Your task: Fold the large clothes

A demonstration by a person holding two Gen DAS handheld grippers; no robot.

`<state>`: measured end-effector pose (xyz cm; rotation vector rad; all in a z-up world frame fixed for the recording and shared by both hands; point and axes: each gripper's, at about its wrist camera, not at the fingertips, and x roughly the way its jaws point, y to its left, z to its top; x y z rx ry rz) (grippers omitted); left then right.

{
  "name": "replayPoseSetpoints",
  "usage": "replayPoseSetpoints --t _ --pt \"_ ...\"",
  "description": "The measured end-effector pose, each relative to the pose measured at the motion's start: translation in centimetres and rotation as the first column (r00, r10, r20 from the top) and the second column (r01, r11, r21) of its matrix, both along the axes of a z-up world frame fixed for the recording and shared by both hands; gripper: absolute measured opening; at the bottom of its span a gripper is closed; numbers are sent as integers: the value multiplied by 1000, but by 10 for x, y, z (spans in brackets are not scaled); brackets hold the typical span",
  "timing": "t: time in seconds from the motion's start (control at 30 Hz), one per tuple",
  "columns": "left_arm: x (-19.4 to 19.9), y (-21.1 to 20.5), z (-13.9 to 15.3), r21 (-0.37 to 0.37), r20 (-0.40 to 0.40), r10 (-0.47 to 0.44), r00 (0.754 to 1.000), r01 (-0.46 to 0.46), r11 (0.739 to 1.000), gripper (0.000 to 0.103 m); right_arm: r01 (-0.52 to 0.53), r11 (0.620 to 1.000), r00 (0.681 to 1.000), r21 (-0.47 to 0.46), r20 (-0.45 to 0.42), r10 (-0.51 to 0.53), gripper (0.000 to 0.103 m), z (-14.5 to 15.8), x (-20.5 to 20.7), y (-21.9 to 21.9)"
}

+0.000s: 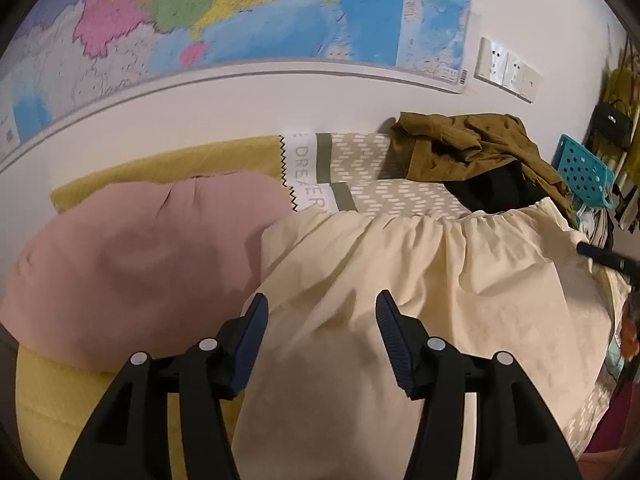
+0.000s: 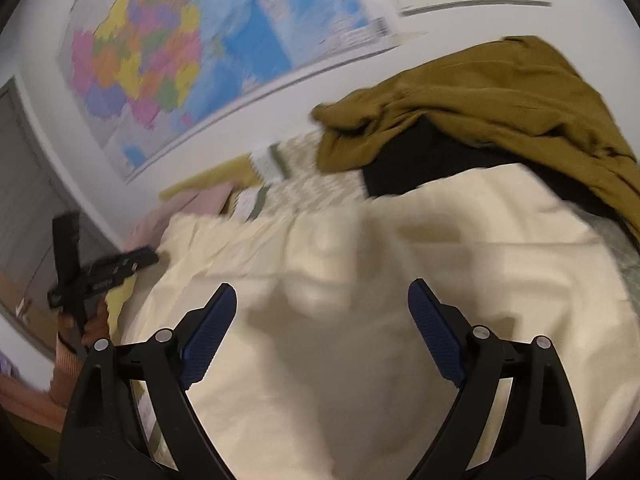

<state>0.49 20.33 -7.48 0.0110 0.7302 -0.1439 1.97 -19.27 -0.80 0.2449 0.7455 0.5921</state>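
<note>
Bed setup w/ a white wall behind it, pretty cluttered tbh.

Nearest thing in both wrist views is the cream garment [image 1: 420,280], spread across the bed right under the grippers. Big, pale, soft cotton-looking fabric w/ lots of shallow creases. Its far edge is gathered like an elastic band, so prob a skirt or wide pants, can't tell which. It lies mostly flat, left side butting up against a pink pillow [image 1: 132,256].

Left gripper [image 1: 320,340] hovers over the near part of the cream cloth, jaws partly apart, nothing between the blue pads. Right gripper [image 2: 322,332] same deal but spread wide, also nothing pinched. In the right view you can see the left gripper off to the side w/ a hand [image 2: 94,320] holding it.

Under everything there's a yellow sheet [image 1: 160,164], plus a patterned blanket [image 1: 400,196] w/ white dashes on grey-beige. It has a white label strip w/ a zigzag edge, letters read "DRE" and "ER", rest is folded out of sight.

Further back: an olive garment [image 1: 472,148] crumpled in a heap on top of something black [image 1: 492,194], just past the cream one's gathered edge. Teal perforated basket [image 1: 584,172] at the far right.

On the wall, a big colourful map [image 1: 240,12] (text too small to read) and a pair of white switch plates [image 1: 508,68] beside it.
</note>
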Motion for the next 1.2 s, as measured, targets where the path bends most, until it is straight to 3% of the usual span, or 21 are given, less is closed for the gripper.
replayPoseSetpoints --t 0.2,0.37,0.63,0.77,0.87,0.97,1.07,1.2 --pt "5 -4 -5 1 -14 -13 1000 13 1000 54 124 992 991 7 -49 -124 86 -15 23 -37" --pt "12 -5 -16 21 -44 -1 999 2 1000 54 147 989 982 29 -123 -143 84 -37 40 -47" --pt "9 -5 -17 30 -51 5 999 -4 1000 57 167 985 985 44 -48 -165 85 -13 14 -64" --pt "5 -6 -19 25 -53 8 999 -6 1000 58 206 977 976 57 -90 -201 84 -24 13 -79" --pt "2 -6 -23 21 -56 11 998 -10 1000 58 230 973 968 10 -104 -227 82 -36 19 -81" --pt "2 -4 -26 19 -50 17 999 -16 1000 66 240 971 965 7 -112 -237 82 -44 23 -83" --pt "4 6 -33 -26 -89 41 995 -43 999 70 253 968 961 2 -119 -251 82 -42 22 -83" --pt "-15 11 -24 -36 -57 46 997 -48 998 69 248 967 965 65 -107 -240 83 -29 2 -92"
